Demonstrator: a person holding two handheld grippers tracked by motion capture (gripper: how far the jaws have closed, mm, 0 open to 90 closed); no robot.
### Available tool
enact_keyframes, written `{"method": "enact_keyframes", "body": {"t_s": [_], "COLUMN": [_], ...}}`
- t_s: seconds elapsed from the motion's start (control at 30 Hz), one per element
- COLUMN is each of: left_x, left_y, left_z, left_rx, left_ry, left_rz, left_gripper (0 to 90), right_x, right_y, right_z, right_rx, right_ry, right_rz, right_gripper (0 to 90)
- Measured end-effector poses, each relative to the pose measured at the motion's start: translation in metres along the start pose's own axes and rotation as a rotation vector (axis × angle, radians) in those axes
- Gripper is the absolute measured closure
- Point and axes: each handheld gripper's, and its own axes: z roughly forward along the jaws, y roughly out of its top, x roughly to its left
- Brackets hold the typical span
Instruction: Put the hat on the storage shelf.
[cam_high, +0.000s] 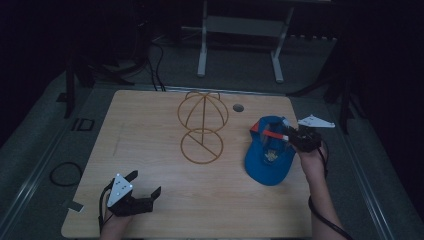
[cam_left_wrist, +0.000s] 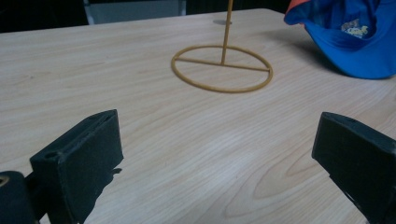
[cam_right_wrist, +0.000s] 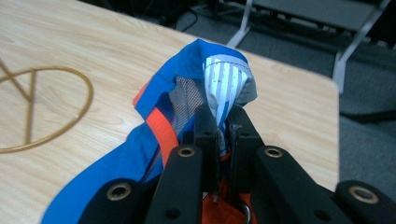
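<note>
- Right hand-held gripper (cam_high: 289, 135): jaws pressed together on a fold of the blue cap (cam_high: 269, 159), at the back edge near the orange strap. In the right gripper view the pinched fabric (cam_right_wrist: 227, 88) bunches up above the jaw tips, striped lining showing.
- Cap position: right side of the table (cam_high: 150, 210), brim end down on the wood, back end raised by the grip. Held this way, the crown hangs open, which I judge suits dropping it over a form.
- Wire hat stand (cam_high: 202, 127): upright at the table's centre, ring base flat, dome frame on top. It stands left of the cap, near but not touching.
- Left hand-held gripper (cam_high: 142, 192): jaws wide apart, holding nothing, low over the near-left part of the table. Its view looks along the wood toward the stand's ring base (cam_left_wrist: 221, 69); probably parked ready to steady the stand.
- Room: bare wood lies between cap and stand, so the path across looks free. The cap is close to the table's right edge; a round hole (cam_high: 238, 107) sits behind the stand.
- Risk, as I judge it: the thin stand could tip if the cap snags the dome.
</note>
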Motion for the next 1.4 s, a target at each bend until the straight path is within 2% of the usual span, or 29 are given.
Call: {"method": "enact_keyframes", "body": {"t_s": [0.03, 0.1, 0.27, 0.33, 0.4, 0.5, 0.57, 0.67, 0.73, 0.8, 0.93, 0.97, 1.0, 1.03, 1.23, 1.4], "left_x": [-0.001, -0.002, -0.002, -0.003, -0.004, -0.006, -0.009, -0.012, -0.014, -0.015, -0.019, -0.019, -0.021, -0.022, -0.032, -0.04], "left_y": [0.002, 0.007, 0.02, 0.026, 0.032, 0.043, 0.05, 0.061, 0.066, 0.07, 0.083, 0.083, 0.09, 0.094, 0.116, 0.135], "left_z": [0.0, 0.0, -0.002, -0.002, -0.003, -0.002, 0.0, 0.001, 0.003, 0.004, 0.005, 0.005, 0.005, 0.005, 0.004, 0.01], "left_rx": [-0.002, 0.01, 0.028, 0.025, 0.02, 0.012, 0.009, 0.017, 0.013, 0.016, 0.01, 0.01, 0.01, 0.007, -0.011, -0.005], "left_ry": [0.001, -0.021, -0.064, -0.067, -0.057, -0.073, -0.076, -0.084, -0.088, -0.092, -0.121, -0.121, -0.132, -0.135, -0.155, -0.191], "left_rz": [-0.001, -0.004, 0.011, 0.015, 0.023, 0.013, 0.028, 0.059, 0.064, 0.068, 0.05, 0.05, 0.063, 0.069, 0.114, 0.112], "left_gripper": [2.1, 2.1, 2.1, 2.1, 2.1, 2.1, 2.1, 2.1, 2.2, 2.2, 2.3, 2.3, 2.3, 2.4, 5.3, 5.3], "right_x": [0.003, 0.004, 0.013, 0.017, 0.021, 0.027, 0.032, 0.042, 0.048, 0.055, 0.065, 0.065, 0.067, 0.075, 0.102, 0.116], "right_y": [0.004, 0.006, 0.016, 0.02, 0.023, 0.028, 0.03, 0.032, 0.034, 0.035, 0.037, 0.037, 0.038, 0.038, 0.041, 0.045], "right_z": [-0.012, -0.018, -0.047, -0.055, -0.062, -0.072, -0.079, -0.087, -0.09, -0.091, -0.097, -0.097, -0.098, -0.101, -0.108, -0.113], "right_rx": [-0.032, -0.042, -0.106, -0.127, -0.139, -0.144, -0.158, -0.181, -0.189, -0.184, -0.204, -0.204, -0.21, -0.227, -0.251, -0.26], "right_ry": [0.017, 0.02, 0.048, 0.066, 0.061, 0.072, 0.086, 0.057, 0.055, 0.052, 0.117, 0.117, 0.139, 0.155, 0.225, 0.265], "right_rz": [-0.015, -0.018, -0.043, -0.048, -0.068, -0.088, -0.102, -0.145, -0.155, -0.185, -0.159, -0.159, -0.151, -0.156, -0.185, -0.209], "right_gripper": [84.9, 84.9, 84.8, 84.8, 84.8, 84.9, 84.9, 84.8, 84.8, 84.8, 84.8, 84.8, 84.8, 84.8, 84.8, 84.8]}}
